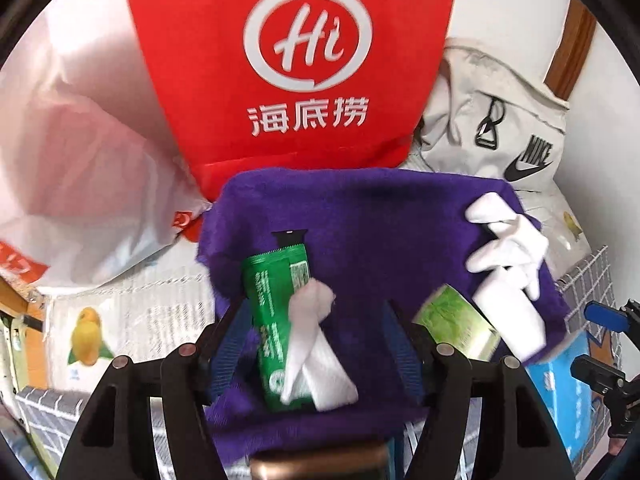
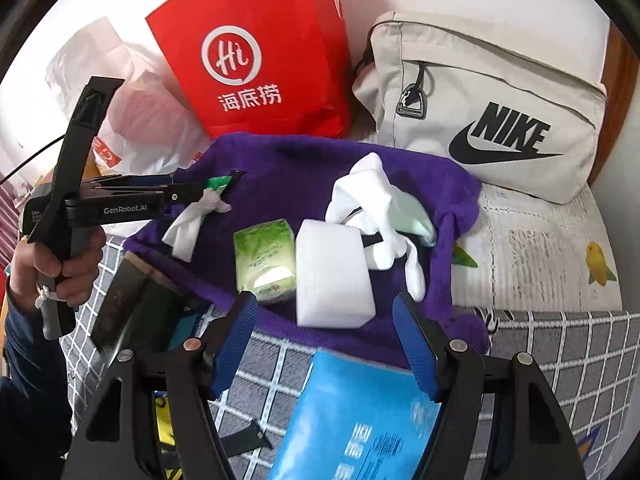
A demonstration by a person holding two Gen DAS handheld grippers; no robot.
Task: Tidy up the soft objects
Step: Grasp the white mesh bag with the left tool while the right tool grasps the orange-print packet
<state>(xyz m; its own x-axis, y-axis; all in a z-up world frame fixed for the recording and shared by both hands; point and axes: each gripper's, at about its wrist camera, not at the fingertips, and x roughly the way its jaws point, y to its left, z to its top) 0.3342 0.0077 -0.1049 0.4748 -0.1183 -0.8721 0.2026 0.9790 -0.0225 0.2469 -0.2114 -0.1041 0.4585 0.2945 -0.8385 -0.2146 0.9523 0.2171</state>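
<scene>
**Soft items piled on a purple cloth**

The purple cloth lies on the bed, carrying a white sponge, white socks, a green tissue pack and a green tube (a crumpled tissue beside it). The left gripper hangs spread around tube and tissue; the right gripper, also spread, hovers before the sponge.

purple towel, red bag, white sponge, grey checked sheet
</scene>
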